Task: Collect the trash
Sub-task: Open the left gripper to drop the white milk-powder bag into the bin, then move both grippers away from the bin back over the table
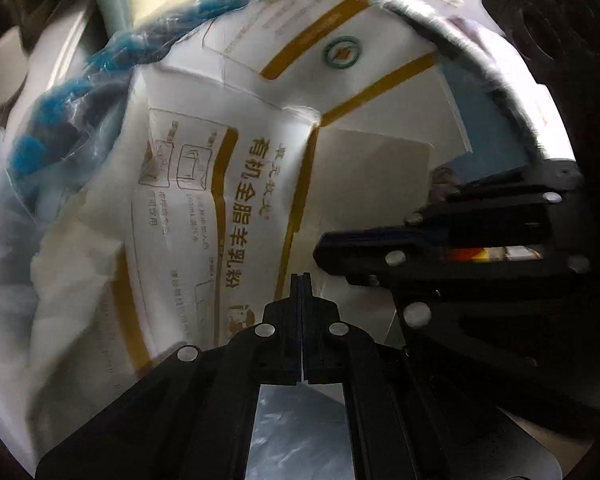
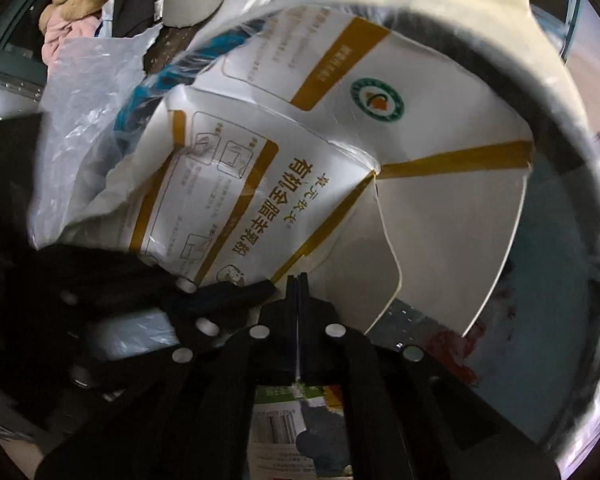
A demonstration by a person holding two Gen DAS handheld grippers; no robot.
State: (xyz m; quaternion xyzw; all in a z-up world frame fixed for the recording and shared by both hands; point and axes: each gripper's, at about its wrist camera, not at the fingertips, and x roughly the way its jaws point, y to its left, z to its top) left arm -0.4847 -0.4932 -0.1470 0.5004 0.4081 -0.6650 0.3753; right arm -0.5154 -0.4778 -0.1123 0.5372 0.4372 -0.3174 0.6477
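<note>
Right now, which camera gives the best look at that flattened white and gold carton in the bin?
The right wrist view. There the carton shows nearly whole, with its loose white flap and the bin rim curving round it. The left wrist view shows the same carton closer and blurrier, partly hidden by the right tool.

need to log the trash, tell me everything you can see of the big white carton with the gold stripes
The flattened white cardboard carton with gold stripes is creased and unfolded, printed with Chinese characters, instruction diagrams and a round green seal. It lies tilted inside the plastic-lined round bin, flaps spread, filling most of the opening, beside crumpled clear plastic.
</note>
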